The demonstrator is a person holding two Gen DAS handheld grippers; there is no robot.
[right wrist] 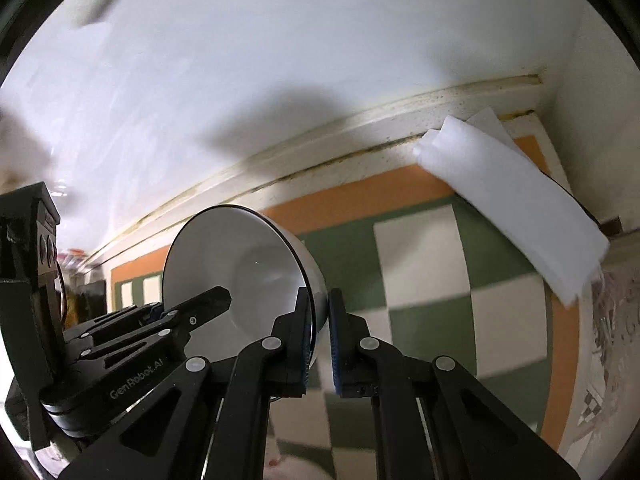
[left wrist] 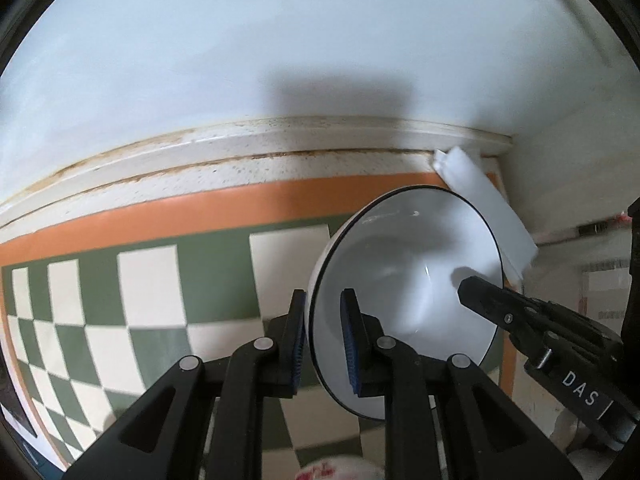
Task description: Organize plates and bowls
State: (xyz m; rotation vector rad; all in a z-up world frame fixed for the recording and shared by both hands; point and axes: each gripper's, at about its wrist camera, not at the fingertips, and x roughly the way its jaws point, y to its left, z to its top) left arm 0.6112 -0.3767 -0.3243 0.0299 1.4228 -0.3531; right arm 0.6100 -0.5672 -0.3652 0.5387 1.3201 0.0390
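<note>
Bowl tilted, left hand-held gripper and right hand-held gripper pinching opposite rims

Black left gripper and right gripper, blue ribbed pads, silver pivot rivets, white "DAS" and "GenRobot.AI" lettering.

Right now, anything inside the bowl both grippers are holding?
The white bowl looks empty: bare glazed interior with only reflections. The left gripper and right gripper each pinch its rim, and their fingers cover small patches. The bowl hides the checkered mat behind it.

a green-and-cream checked cloth with orange border, a folded white towel at the wall.
</note>
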